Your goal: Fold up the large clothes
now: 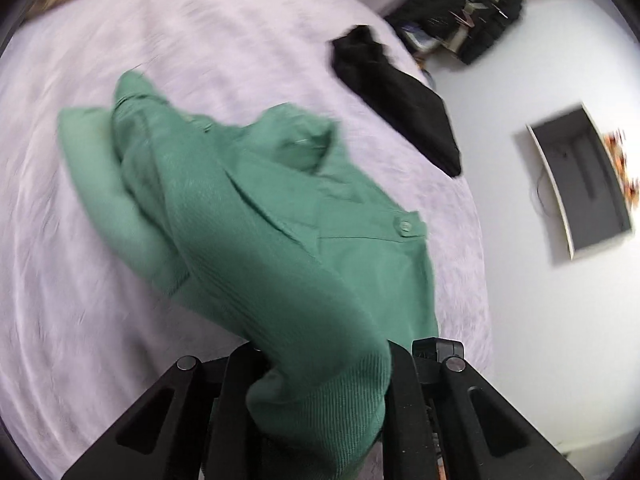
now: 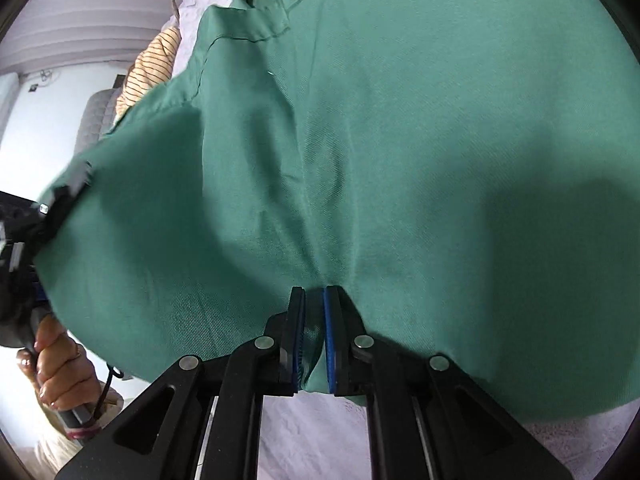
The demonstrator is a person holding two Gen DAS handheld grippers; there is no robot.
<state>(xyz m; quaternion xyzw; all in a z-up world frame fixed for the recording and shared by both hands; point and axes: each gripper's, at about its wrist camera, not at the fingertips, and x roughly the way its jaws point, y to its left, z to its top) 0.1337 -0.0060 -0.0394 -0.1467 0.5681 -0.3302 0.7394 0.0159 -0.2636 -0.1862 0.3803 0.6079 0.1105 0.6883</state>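
Fabric first: green button-up shirt (image 2: 400,140), soft, light, limp, prob. best taken at hem corners. Left claw (image 1: 320,376) pinches its ribbed hem, shirt trailing ahead over lilac bed (image 1: 120,280). Right claw (image 2: 314,336) clamped on hem edge w/ blue pads. Open gray box (image 1: 580,180) far right of left claw, looks empty.

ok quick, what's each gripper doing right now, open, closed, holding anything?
Left gripper: closed on the ribbed hem of the green garment.
Right gripper: closed, pinching an edge of the same green garment.
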